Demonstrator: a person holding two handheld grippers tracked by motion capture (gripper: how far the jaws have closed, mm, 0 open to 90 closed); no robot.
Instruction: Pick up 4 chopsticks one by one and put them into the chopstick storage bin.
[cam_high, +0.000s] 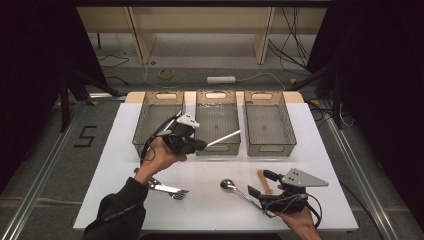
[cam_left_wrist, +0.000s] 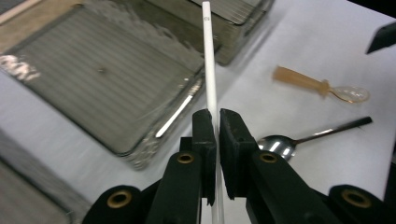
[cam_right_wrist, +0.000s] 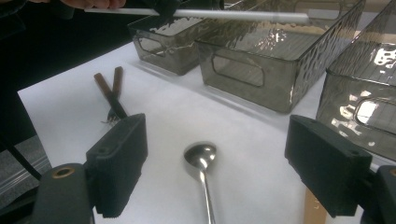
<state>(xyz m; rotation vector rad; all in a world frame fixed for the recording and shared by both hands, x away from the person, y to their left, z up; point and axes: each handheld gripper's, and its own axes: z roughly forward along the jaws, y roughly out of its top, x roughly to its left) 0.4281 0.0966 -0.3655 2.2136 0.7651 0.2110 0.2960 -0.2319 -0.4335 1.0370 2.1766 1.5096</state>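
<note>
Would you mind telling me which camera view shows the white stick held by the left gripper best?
The right gripper view: the white stick shows side-on at nearly full length above the bins. The left gripper view shows it foreshortened, clamped between the jaws. The high view shows a small tip.

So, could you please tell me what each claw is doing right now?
Left claw: shut on the white straw.
Right claw: open, holding nothing.

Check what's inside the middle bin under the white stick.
The middle bin looks empty beneath the white stick clamped in the left hand-held gripper. That gripper hides the bin's near-left corner.
</note>
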